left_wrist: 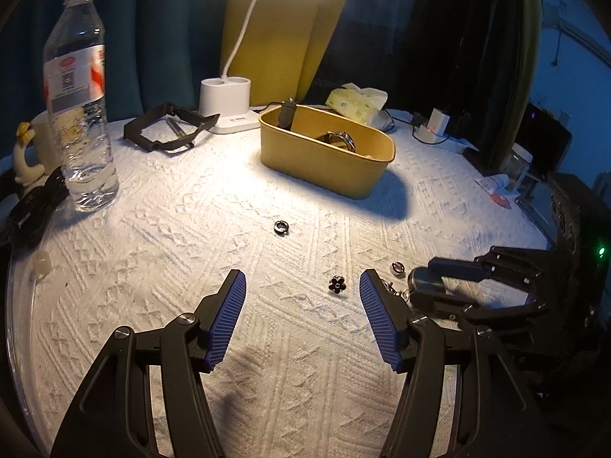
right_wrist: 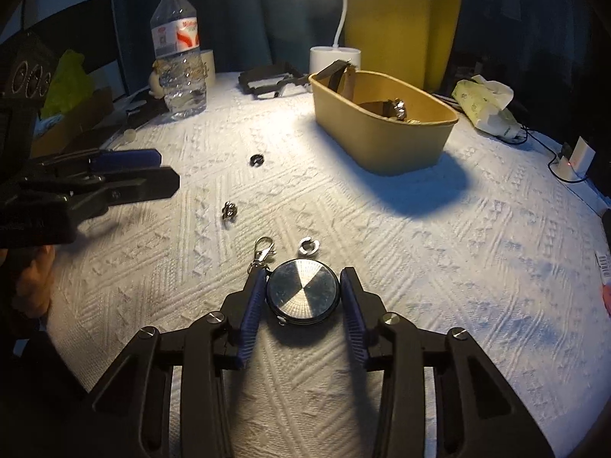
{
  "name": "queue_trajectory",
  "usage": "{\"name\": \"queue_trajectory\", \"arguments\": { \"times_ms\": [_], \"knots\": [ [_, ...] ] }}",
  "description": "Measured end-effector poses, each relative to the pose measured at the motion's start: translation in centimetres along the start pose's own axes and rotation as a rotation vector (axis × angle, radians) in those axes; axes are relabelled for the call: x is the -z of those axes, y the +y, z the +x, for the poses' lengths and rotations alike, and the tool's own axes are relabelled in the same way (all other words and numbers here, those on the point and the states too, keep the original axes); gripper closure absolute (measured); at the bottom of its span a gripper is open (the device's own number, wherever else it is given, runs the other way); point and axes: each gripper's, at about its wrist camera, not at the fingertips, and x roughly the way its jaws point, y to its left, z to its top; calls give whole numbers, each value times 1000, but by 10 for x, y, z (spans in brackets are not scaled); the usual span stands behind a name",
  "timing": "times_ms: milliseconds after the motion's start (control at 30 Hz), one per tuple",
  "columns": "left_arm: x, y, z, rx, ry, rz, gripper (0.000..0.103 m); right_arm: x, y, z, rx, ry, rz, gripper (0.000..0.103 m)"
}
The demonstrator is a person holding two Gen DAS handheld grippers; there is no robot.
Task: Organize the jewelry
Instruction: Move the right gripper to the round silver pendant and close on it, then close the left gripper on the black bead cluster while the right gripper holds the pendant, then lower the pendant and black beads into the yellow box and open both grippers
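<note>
On the far left stands a water bottle (left_wrist: 78,107), tall and thin. It could tip if an arm bumps it.

The left gripper (left_wrist: 301,286) hangs over the white cloth (left_wrist: 160,252) with its fingers wide open. It holds nothing. Just past its tips lies a small black flower piece (left_wrist: 337,284). Farther off lies a dark ring (left_wrist: 281,227). These bits are tiny and sit in the bumps of the cloth. I think the fat blue pads could push one away and not catch it.

A little to the right, a small silver ring (right_wrist: 309,246) lies near the round pocket watch (right_wrist: 303,297). The right gripper (right_wrist: 303,282) has one finger on each side of the watch. The fingers are part way open. They are right beside the rim, and I cannot tell if they squeeze it yet. The watch lies flat on the cloth, near us, with its clip (right_wrist: 264,249) and short chain pointing away.

The watch is smooth and round. If the fingers close on the edge only, it may pop out and slide. The hanging clip could catch on the cloth when lifted. It could also knock the silver ring away.

Far right of middle is the yellow box (right_wrist: 397,149), with some things in it already. It is well apart from the watch. A drop on the way could send the watch rolling off.
</note>
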Motion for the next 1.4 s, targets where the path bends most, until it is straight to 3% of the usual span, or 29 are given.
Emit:
{"name": "queue_trajectory", "arguments": {
  "times_ms": [333, 533, 700, 833, 1133, 1400],
  "knots": [
    [-8, -22, 32, 25, 100, 75, 38, -11, -36, -13, -8, -91, 88, 64],
    [-8, -33, 52, 11, 172, 123, 55, -16, -53, -16, -6, -116, 104, 64],
    [-9, -39, 57, -27, 178, 152, 66, -21, -69, -18, -2, -141, 125, 64],
    [-11, -39, 59, -59, 182, 163, 88, -22, -80, -18, 0, -149, 144, 64],
    [-13, -38, 59, -53, 170, 151, 89, -29, -89, -16, 10, -158, 146, 64],
    [-36, -37, 51, -29, 98, 147, 89, -45, -87, -17, 17, -180, 128, 64]
  ]
}}
